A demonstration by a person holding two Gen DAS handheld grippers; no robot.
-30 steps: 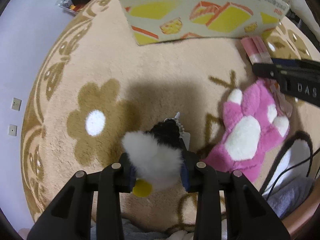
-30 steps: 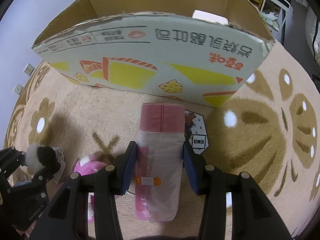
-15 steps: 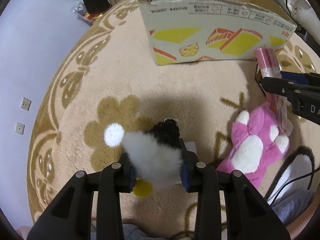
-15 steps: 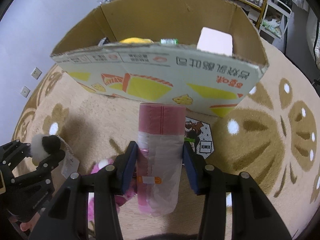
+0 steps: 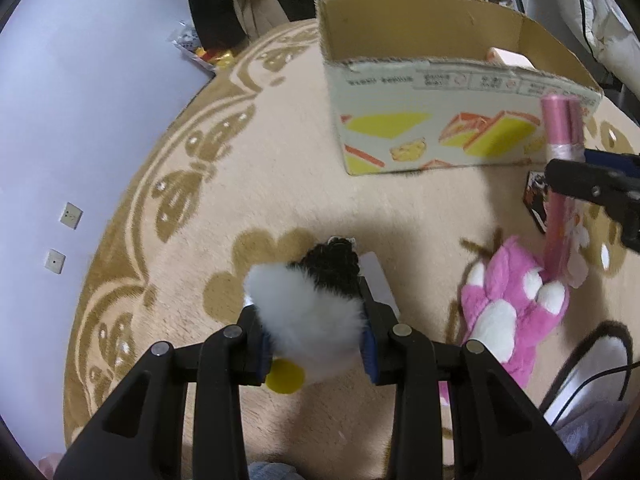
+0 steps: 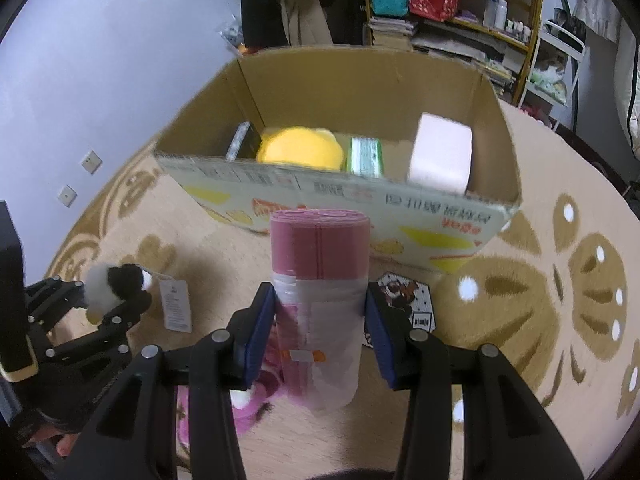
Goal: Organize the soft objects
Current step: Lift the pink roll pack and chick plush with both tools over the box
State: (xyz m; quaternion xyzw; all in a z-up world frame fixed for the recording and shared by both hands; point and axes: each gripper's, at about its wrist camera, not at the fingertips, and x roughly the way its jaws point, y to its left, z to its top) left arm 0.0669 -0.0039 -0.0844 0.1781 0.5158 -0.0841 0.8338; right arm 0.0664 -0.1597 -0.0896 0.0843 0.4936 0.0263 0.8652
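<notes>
While the open brown cardboard box with yellow printed panels (image 6: 496, 148) stands ahead of both grippers, the right gripper (image 6: 320, 320) clamps a pink roll of plastic bags (image 6: 318, 276) just short of its near wall. The left gripper (image 5: 314, 330) pinches a fluffy black-and-white plush toy (image 5: 308, 304), farther from the box.

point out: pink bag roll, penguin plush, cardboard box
pink bag roll (image 6: 318, 248), right wrist view, on its bare upper body.
penguin plush (image 5: 308, 312), left wrist view, on its white fur.
cardboard box (image 6: 360, 196), right wrist view, on its printed front wall.
</notes>
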